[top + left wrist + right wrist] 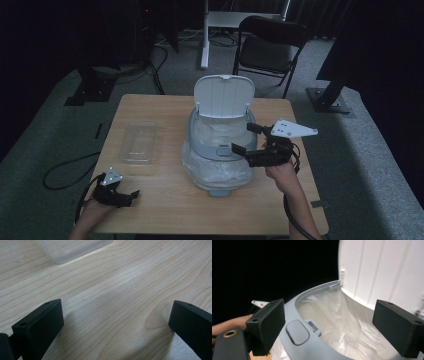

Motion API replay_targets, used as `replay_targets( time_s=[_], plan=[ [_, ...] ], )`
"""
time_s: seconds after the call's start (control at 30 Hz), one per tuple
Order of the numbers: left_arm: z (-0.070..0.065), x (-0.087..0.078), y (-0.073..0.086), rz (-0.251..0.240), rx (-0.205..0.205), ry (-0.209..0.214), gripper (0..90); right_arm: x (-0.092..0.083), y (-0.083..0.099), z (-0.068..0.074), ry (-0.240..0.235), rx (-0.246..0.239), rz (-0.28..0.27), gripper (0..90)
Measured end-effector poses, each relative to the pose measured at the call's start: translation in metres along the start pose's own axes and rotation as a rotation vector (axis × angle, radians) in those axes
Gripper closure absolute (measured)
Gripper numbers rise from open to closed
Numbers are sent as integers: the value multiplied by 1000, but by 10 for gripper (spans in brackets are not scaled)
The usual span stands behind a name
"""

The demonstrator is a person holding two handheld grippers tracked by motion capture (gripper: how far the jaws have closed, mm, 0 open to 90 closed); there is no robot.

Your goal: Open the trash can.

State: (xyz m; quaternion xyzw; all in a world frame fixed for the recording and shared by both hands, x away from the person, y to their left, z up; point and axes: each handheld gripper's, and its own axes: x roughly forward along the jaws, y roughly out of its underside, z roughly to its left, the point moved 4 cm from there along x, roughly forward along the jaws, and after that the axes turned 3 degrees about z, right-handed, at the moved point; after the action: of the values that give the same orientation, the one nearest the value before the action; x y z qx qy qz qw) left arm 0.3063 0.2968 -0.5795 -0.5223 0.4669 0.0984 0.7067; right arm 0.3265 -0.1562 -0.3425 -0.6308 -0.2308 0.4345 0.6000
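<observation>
High view shows your right claw (245, 137) released, jaws wide apart over the right rim of the bin (220, 150), pinching nothing. That bin sits mid-table, lid (223, 95) upright, clear bag (215, 172) lining it. Your left claw (122, 196) rests released at the near left corner. Beyond it, a clear tray (138, 142) lies on the wooden table (165, 210). Grey carpet (370, 150) and a black chair (270, 47) stand beyond.
</observation>
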Motion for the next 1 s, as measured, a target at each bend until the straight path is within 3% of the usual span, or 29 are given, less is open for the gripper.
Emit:
replay_targets(
  time_s=[0.1,0.2,0.6,1.0],
  plan=[
    [0,0,0,0,0,0,5,-6,0,-5,25,18,-14,106],
    [0,0,0,0,0,0,5,-11,0,-11,79,12,-15,106],
    [0,0,0,0,0,0,5,-26,10,-24,150,-3,5,107],
    [0,0,0,0,0,0,5,-45,36,-45,271,-13,-21,107]
  ],
)
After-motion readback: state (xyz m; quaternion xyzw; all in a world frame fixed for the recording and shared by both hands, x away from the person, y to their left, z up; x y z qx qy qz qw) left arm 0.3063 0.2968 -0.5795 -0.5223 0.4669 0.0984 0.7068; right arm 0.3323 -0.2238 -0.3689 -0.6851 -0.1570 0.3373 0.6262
